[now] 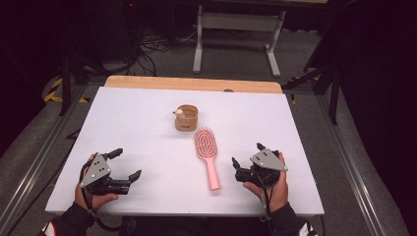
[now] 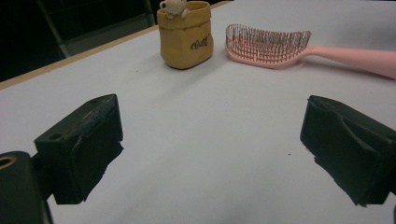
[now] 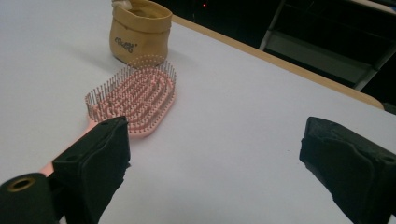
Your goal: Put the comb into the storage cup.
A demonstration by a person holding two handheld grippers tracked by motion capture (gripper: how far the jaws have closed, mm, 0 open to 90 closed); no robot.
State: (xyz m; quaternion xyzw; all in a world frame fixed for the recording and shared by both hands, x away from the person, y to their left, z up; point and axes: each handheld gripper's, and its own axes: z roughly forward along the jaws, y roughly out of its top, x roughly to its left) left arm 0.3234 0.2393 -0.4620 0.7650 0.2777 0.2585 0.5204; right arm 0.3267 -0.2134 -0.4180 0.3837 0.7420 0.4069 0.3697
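A white tabletop (image 1: 147,147) with a strip of bare wood along its far edge stands in a dark room, the grey floor beyond it crossed by cables and the white legs of another frame (image 1: 236,39). At the near edge a person in dark sleeves holds a hand-held gripper in each hand, both resting low over the white surface and well apart from each other. The left hand-held gripper (image 1: 123,164), at the near left corner, has its two black jaws spread wide with nothing between them; the left gripper view looks across bare white surface toward the two things on the tabletop. The right hand-held gripper (image 1: 248,158), near the right edge, is likewise spread wide and holds nothing, its left jaw just beside the brush handle without clearly touching it. Between the two hands, a pink hairbrush (image 1: 207,155) lies flat near the middle of the tabletop, bristles up, its oval head pointing away from the person and its straight handle pointing back toward the near edge. Just beyond the brush head, close to it but apart, stands a small tan pouch-like holder (image 1: 186,118), upright and open at the top, with dark lettering on its side and a small pale figure (image 2: 173,6) perched at its rim.
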